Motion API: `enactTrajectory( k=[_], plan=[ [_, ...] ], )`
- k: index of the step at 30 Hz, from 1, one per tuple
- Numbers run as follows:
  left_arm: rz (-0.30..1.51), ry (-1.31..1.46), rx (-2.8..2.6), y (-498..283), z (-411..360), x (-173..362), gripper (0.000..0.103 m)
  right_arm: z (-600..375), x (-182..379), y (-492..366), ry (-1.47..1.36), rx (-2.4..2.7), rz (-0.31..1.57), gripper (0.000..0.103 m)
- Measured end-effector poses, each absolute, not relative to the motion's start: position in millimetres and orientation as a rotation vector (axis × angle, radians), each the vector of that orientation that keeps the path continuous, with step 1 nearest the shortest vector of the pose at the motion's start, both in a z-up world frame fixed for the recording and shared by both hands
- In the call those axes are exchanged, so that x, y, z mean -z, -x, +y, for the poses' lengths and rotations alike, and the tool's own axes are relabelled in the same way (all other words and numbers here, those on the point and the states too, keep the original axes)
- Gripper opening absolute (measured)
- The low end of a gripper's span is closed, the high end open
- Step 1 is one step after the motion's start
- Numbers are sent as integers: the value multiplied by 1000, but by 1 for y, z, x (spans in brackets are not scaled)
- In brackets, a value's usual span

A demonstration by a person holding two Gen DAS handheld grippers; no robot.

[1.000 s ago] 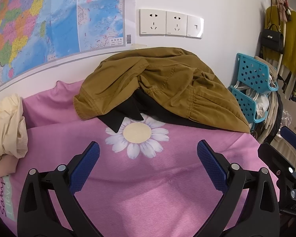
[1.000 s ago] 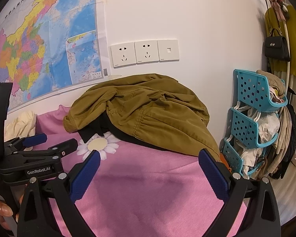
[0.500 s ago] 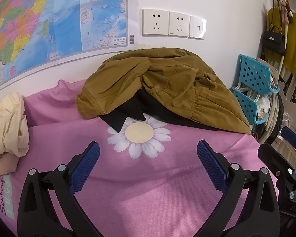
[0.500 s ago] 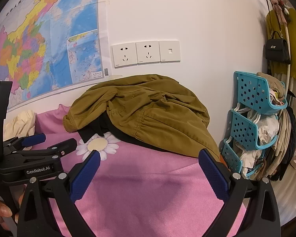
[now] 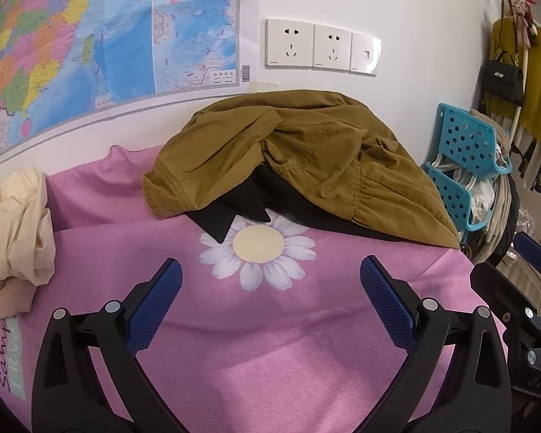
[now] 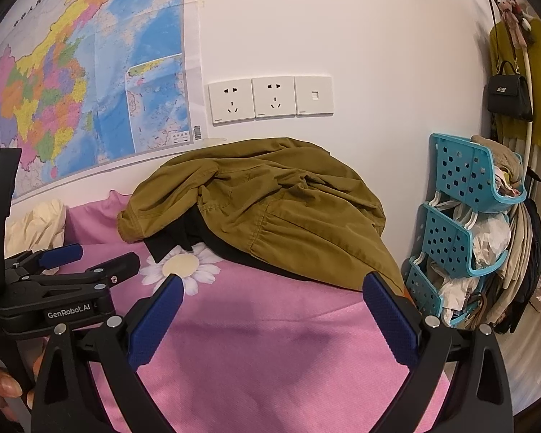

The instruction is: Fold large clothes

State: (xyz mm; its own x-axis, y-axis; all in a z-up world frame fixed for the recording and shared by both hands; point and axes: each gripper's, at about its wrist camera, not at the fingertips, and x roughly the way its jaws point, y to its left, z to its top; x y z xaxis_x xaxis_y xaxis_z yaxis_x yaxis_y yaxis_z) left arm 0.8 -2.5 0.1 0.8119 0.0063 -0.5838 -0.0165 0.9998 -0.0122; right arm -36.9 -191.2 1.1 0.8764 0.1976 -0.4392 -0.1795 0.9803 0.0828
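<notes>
Olive jacket [image 5: 292, 158] heaped against wall atop black garment [image 5: 234, 213], on pink sheet [image 5: 270, 342]. Left gripper [image 5: 270, 285] and right gripper [image 6: 270, 296] both spread wide, empty. Risk: grabbing both garments together.

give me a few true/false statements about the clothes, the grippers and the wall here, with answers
1. The brown jacket lies crumpled on top of a black garment. True.
2. The left gripper is clamped on the jacket. False: its jaws stand wide apart over the pink sheet, holding nothing.
3. The right gripper is open and empty. True.
4. The daisy print is completely hidden under the clothes. False: most of it shows, in front of the pile.
5. The wall sockets are to the left of the map. False: they are to its right.
</notes>
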Motion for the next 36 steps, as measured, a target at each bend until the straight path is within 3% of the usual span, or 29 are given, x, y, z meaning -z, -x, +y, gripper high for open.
enactTrajectory(
  k=[27,36],
  plan=[
    [638,32,-39,-15,13,2,98,-177,-4,21,9,-210,453,97],
    [675,42,-141,-48,62,8,98,-128,-25,-51,180,-306,449,97]
  ],
)
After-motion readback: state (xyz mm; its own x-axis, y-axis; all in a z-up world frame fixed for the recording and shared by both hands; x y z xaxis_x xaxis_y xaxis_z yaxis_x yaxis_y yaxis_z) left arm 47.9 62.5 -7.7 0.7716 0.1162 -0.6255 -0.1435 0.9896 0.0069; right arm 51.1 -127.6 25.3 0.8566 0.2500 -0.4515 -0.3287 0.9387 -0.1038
